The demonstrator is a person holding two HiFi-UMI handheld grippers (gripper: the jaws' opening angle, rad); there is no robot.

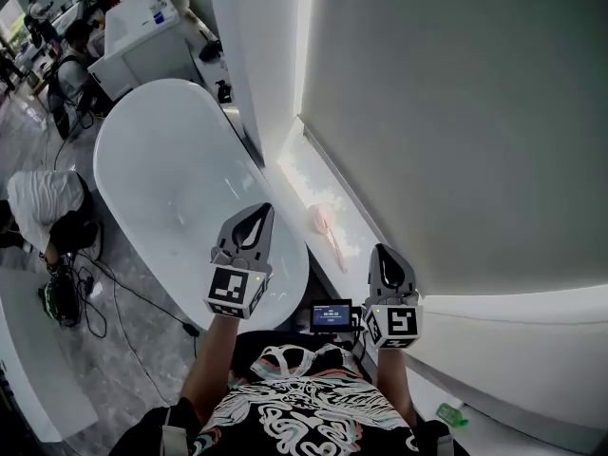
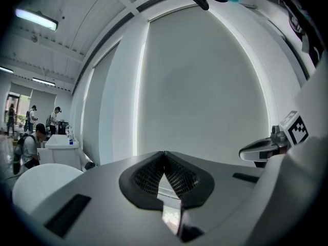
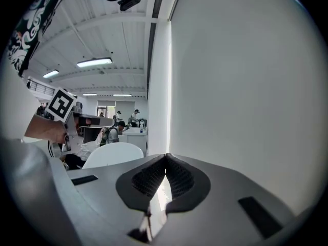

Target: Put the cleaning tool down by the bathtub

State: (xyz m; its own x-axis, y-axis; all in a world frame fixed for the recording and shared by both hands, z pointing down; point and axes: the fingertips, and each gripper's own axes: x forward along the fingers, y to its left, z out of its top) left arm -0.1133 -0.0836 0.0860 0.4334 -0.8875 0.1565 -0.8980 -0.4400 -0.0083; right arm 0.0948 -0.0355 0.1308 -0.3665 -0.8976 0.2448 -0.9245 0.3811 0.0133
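Observation:
A white oval bathtub (image 1: 171,188) stands on the grey floor beside a bright window ledge (image 1: 304,174). On that ledge, right of the tub, lies a pale pink cleaning tool (image 1: 326,228). My left gripper (image 1: 257,211) hovers over the tub's near end, its jaws shut with nothing between them. To the right of the pink tool my right gripper (image 1: 381,251) is held up close to the blind, also shut and empty. The left gripper view shows its own closed tips (image 2: 164,153) and the right gripper (image 2: 261,148). The right gripper view has its closed tips (image 3: 165,157) and the tub (image 3: 113,155).
A person in a white shirt (image 1: 43,202) crouches left of the tub among cables (image 1: 104,293). A white counter (image 1: 142,36) and more people are at the far left. A small screen device (image 1: 331,315) sits near my chest. A green bottle (image 1: 451,413) lies low right.

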